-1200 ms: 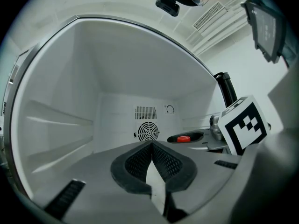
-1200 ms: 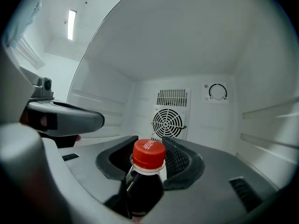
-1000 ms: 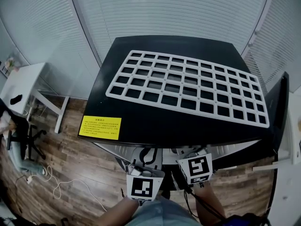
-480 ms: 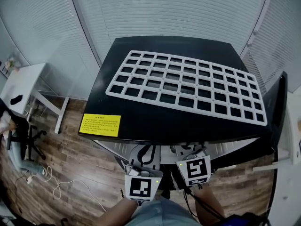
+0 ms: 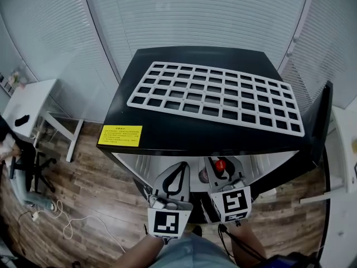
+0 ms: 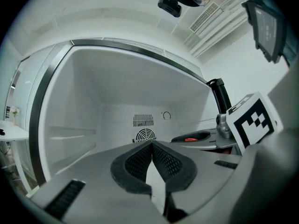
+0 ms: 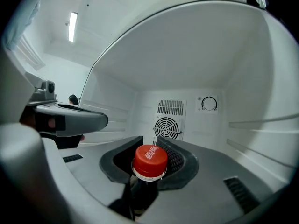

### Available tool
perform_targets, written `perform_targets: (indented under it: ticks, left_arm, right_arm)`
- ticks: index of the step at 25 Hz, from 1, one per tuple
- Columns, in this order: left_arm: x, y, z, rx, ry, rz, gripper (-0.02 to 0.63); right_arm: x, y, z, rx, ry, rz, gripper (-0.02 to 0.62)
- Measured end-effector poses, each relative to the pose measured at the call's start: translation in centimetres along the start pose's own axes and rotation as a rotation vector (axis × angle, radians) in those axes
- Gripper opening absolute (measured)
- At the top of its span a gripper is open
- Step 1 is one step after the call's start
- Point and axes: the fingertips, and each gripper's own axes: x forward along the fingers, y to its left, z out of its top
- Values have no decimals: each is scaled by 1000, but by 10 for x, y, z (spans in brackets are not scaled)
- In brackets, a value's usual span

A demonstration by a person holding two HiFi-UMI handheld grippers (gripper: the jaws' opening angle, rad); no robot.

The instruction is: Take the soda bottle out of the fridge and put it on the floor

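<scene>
The soda bottle [image 7: 150, 160] has a red cap and a dark neck. My right gripper [image 7: 149, 143] is shut on that neck just under the cap; its jaws have just been closing on it. In the head view the red cap of the soda bottle [image 5: 220, 164] shows between the right gripper's [image 5: 218, 171] jaws, at the open front of the black-topped fridge [image 5: 167, 141]. My left gripper [image 6: 152, 147] is shut with nothing in it, level beside the right one, and in the head view the left gripper [image 5: 179, 172] is at the fridge mouth too.
A white grid rack [image 5: 215, 96] lies on the fridge top. The fridge door [image 5: 319, 121] stands open at the right. The white interior has a fan vent [image 7: 168, 125] and dial [image 7: 209, 104] on its back wall. A white desk [image 5: 28, 102], chair [image 5: 30, 166] and cable [image 5: 67, 222] are at left.
Both grippers have drawn back from under the fridge top toward me. Their jaws and the bottle's red cap, hidden before, now show at the fridge mouth.
</scene>
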Motion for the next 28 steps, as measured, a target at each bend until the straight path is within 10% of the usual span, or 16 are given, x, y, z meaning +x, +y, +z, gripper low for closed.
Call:
perform_targets:
  ticks: [19,28]
  left_arm:
    - [-71,-76,24,24,-39,-23,17]
    - [-69,-120,36,25,-55,-145,17]
  right_arm:
    - [-113,24,16,-44,-79,17,104]
    - [-176,7,14,-28,-85,-109,104]
